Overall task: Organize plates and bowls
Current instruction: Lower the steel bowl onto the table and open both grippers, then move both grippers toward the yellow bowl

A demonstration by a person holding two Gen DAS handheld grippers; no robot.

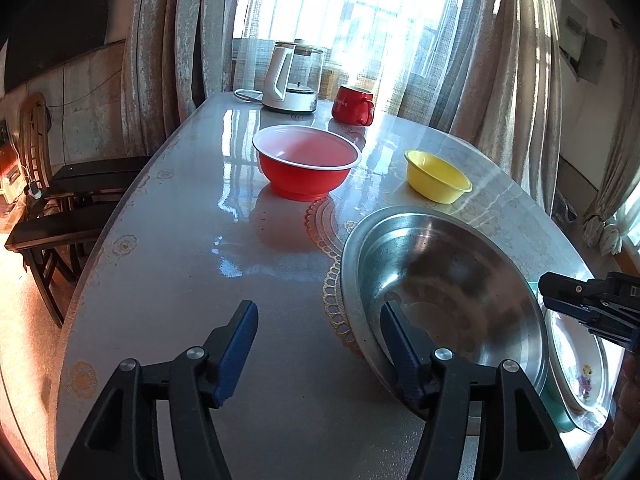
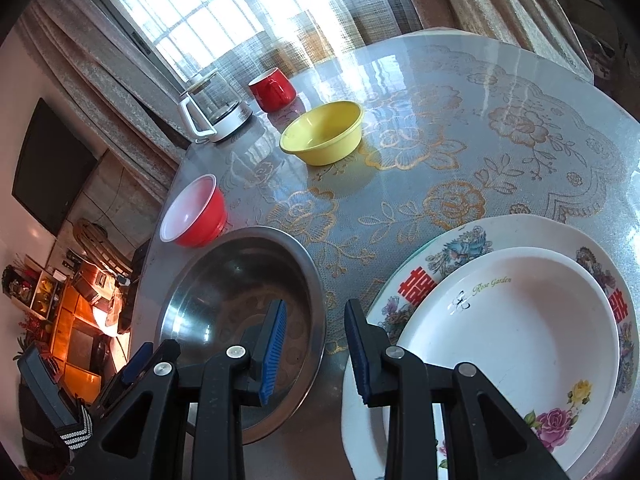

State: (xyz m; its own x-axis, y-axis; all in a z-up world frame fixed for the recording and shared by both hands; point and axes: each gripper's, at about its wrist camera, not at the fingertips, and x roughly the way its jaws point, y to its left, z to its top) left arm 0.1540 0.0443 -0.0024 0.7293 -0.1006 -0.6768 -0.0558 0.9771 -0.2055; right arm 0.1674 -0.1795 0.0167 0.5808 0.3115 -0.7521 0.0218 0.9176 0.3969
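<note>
My left gripper [image 1: 318,350] is open, straddling the near rim of the steel bowl [image 1: 448,280], empty. Thin, stiff, slippery metal, so I'd pinch the rim. Right gripper [image 2: 316,350] hangs part-open, empty, between it and the breakable stacked plates [image 2: 520,320].

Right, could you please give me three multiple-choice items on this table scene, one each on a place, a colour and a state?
1. Where does the plain white plate rest?
A. on the flowered plate
B. in the yellow bowl
C. on the kettle

2. What colour is the mug?
A. blue
B. red
C. green

3. How does the red bowl stand?
A. upside down
B. upright and empty
C. on its side

Answers:
1 A: the flowered rim shows all around it.
2 B: its outside and handle are red.
3 B: its pale inside faces up with nothing in it.
</note>
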